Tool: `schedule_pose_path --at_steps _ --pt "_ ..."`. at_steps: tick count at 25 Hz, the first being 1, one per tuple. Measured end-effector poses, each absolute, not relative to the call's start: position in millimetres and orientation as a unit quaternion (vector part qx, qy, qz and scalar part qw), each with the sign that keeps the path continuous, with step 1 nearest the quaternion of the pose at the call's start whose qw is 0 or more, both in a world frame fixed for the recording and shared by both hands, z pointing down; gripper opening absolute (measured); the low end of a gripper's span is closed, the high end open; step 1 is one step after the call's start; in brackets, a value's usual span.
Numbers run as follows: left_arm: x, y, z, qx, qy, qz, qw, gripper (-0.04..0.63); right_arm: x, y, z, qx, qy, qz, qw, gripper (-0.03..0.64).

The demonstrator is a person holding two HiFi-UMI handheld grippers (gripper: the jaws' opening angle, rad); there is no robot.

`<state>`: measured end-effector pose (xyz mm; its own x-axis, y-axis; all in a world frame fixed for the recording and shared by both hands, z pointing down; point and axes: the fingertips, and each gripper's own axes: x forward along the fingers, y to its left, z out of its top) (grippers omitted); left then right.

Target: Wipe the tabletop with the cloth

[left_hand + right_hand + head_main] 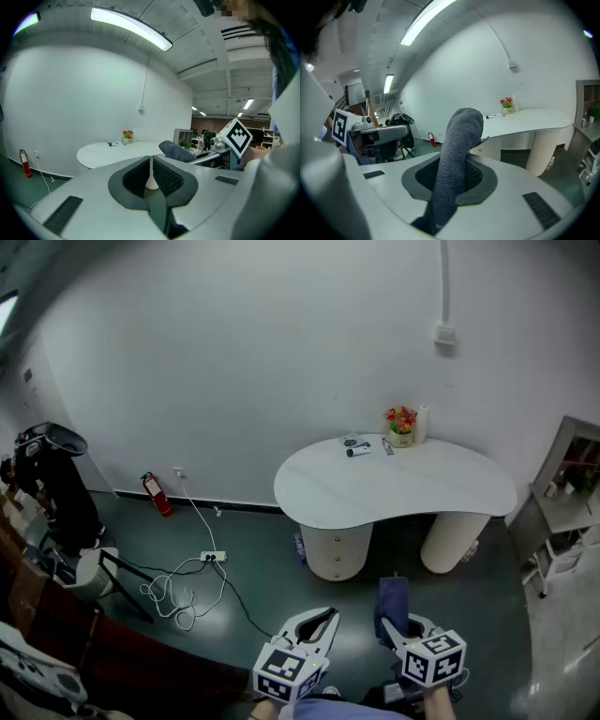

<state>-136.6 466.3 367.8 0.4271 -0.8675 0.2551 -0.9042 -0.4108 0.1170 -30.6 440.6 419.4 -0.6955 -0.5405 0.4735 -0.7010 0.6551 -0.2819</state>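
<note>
Nearest, the right gripper (398, 622) has its jaws clamped on a grey-blue knitted cloth (457, 154), pinched low so a thick fold stands free above the tips; that loose end looks meant as the wiping pad. Beside it, the left gripper (328, 617) is pressed closed with nothing between its jaws, probably kept idle because one tool can do the wiping. Both hang over the dark green floor, well apart from the white kidney-shaped table (403, 488), so no wiping has begun and the cloth must first be carried forward to the near edge. Most of the tabletop is bare. Along its far edge, by the wall, stand a small pot of red and yellow flowers (401, 423), a white cylinder (422, 423) and a few small dark items (361, 446), which a wide stroke could knock.
</note>
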Motion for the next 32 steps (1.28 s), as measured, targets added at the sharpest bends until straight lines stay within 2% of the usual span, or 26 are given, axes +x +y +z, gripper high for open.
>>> schedule_pose_path --at_steps 9,17,25,32 --pt "-140 456 373 0.841 -0.523 0.076 0.116 0.02 -39 434 416 0.355 -0.892 0.228 0.164 0.071" --pt "-125 425 373 0.846 -0.514 0.072 0.118 0.02 -17 406 408 0.366 -0.888 0.228 0.162 0.071" --pt "-120 356 356 0.832 -0.543 0.065 0.091 0.02 7 323 407 0.362 -0.892 0.219 0.16 0.071" --pt "-102 285 351 0.813 -0.571 0.062 0.094 0.02 17 237 404 0.327 -0.905 0.212 0.17 0.071"
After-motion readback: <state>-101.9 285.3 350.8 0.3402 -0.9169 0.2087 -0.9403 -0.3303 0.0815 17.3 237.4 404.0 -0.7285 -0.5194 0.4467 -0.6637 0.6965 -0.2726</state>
